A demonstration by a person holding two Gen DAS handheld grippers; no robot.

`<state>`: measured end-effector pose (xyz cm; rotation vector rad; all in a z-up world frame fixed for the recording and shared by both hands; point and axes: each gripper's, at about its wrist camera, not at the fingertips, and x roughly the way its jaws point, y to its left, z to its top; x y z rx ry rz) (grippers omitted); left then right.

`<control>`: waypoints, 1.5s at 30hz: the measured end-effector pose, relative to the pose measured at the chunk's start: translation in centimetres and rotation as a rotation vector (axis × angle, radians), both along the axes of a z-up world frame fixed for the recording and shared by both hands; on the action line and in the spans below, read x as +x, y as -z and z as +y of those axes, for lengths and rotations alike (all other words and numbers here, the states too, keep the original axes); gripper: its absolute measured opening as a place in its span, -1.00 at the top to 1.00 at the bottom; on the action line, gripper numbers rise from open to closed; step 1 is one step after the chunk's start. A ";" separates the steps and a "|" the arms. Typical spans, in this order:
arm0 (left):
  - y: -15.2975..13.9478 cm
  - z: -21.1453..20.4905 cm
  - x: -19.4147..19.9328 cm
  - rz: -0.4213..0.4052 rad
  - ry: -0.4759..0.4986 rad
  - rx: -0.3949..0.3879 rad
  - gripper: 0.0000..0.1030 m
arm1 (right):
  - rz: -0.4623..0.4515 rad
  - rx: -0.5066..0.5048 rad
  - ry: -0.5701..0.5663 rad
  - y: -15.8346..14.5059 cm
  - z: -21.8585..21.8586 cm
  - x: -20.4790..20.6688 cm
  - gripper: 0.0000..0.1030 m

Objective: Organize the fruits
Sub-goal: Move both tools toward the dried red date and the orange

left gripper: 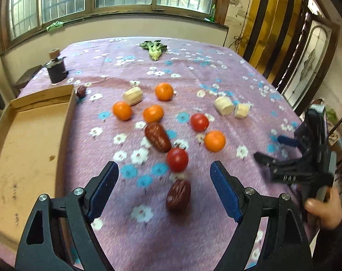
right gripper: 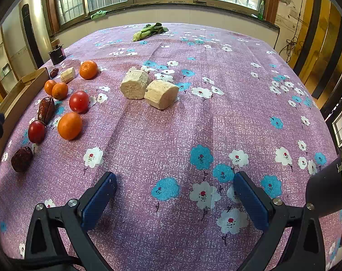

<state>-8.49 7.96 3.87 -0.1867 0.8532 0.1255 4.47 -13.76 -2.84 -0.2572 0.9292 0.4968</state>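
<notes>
while both claws gaped empty, left gripper (left gripper: 164, 180) hung over nearest date (left gripper: 178, 195); right gripper (right gripper: 174, 194) over bare cloth (right gripper: 216, 117). counted outward: three dates, two tomatoes (left gripper: 177, 160), four oranges (left gripper: 214, 141), three pale cut chunks (right gripper: 161, 94), cardboard box (left gripper: 24, 149) left. no legible writing.

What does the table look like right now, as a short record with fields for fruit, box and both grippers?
oranges: four, loose on the floral tablecloth, nearest one
tomatoes: two
dates: three, nearest
pale chunks: three, two touching
cardboard box: empty, at the left table edge
leafy vegetable: far end
left gripper: open, nearest date between its fingers, untouched
right gripper: open, over bare cloth
</notes>
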 end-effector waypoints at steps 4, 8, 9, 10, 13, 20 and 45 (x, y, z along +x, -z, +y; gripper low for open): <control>0.2 -0.4 -1.0 0.017 -0.019 0.027 -0.62 | 0.017 -0.007 0.021 -0.2 0.4 0.1 -1.00; -0.2 -1.1 -1.4 0.026 -0.035 0.088 -0.62 | 0.066 0.300 0.023 -3.6 -0.7 -1.3 -0.97; -0.4 -1.3 -1.5 0.021 -0.035 0.101 -0.62 | 0.093 0.390 0.024 -4.4 -1.0 -1.5 -0.98; -0.7 -1.4 -1.7 0.014 -0.037 0.119 -0.62 | 0.134 0.446 0.011 -5.0 -0.9 -1.5 -1.00; -1.4 -1.6 -2.3 -0.003 -0.041 0.154 -0.62 | 0.145 0.417 -0.068 -6.8 0.8 -2.2 -1.00; -2.8 -1.2 -3.3 -0.034 -0.062 0.186 -0.62 | -0.032 0.139 -0.296 -9.8 5.0 -7.0 -1.00; -1.2 -1.1 -4.5 0.021 -0.044 0.166 -0.62 | -0.064 0.035 -0.365 -9.4 6.0 -6.9 -1.00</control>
